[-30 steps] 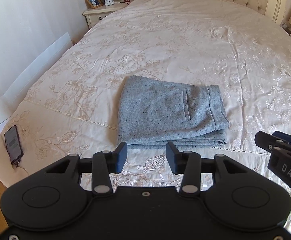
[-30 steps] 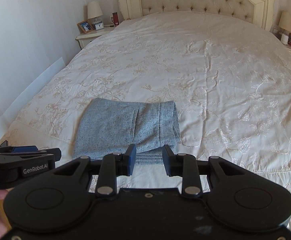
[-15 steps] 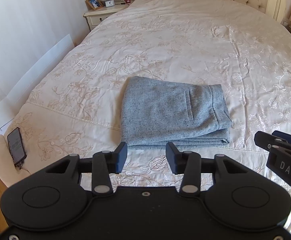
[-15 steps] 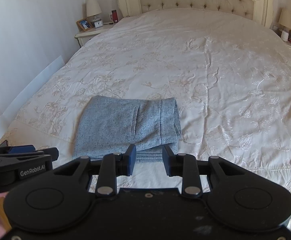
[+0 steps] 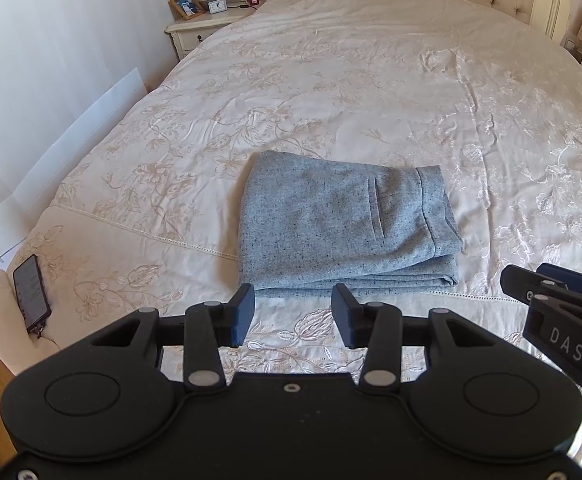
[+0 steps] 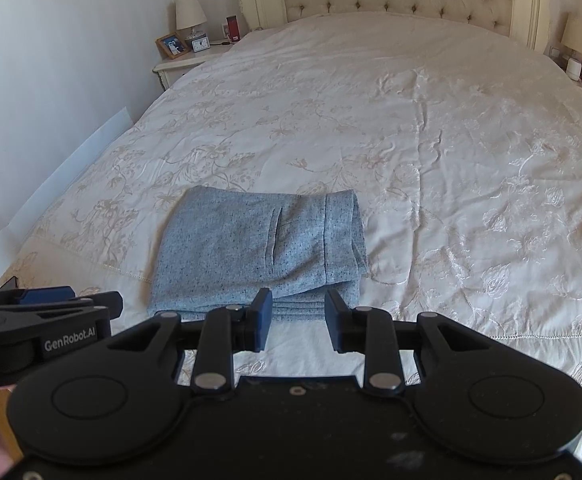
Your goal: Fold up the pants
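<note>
Pants (image 5: 347,228) folded into a compact grey stack on the bed (image 5: 331,92), just ahead of both sets of fingers, near edge closest to the tips. Left gripper (image 5: 293,314) parted wide, holding nothing, clear of the cloth. Right gripper (image 6: 298,320) likewise parted, empty, off toward the waistband end. Fold apparently finished; only tidying left, if any. For that: approach low and level, pinch only the stacked near edge, square the layers, avoid snagging the bedspread beneath, release without dragging the top layer.
</note>
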`<control>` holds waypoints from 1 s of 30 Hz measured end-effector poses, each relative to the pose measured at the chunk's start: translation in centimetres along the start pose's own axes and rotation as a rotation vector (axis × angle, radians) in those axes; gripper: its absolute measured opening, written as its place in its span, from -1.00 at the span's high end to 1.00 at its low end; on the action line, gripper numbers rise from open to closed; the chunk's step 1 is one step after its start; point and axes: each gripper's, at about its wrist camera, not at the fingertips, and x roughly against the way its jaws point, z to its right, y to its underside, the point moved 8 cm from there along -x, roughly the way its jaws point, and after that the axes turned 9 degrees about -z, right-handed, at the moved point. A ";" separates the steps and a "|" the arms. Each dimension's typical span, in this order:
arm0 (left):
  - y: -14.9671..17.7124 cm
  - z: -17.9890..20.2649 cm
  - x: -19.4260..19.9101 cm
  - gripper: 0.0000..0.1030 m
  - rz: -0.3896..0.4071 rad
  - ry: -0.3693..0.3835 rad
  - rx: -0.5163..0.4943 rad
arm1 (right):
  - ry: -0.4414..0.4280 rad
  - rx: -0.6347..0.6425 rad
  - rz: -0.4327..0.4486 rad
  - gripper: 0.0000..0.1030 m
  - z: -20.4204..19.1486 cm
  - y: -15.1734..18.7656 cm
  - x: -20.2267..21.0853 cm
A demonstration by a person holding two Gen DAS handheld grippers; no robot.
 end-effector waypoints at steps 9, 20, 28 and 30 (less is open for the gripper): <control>0.1 0.2 0.0 -0.01 0.004 -0.001 -0.003 | -0.004 -0.002 -0.003 0.39 0.3 0.0 -0.1; 0.0 0.3 0.0 -0.01 0.006 -0.004 -0.011 | -0.013 -0.004 0.002 0.39 0.5 0.0 -0.2; 0.3 0.3 0.3 -0.01 0.008 0.002 0.013 | -0.020 0.005 0.008 0.39 0.4 0.1 0.1; 0.4 0.4 0.4 -0.01 0.011 0.000 0.014 | -0.022 0.005 0.008 0.39 0.4 0.1 0.1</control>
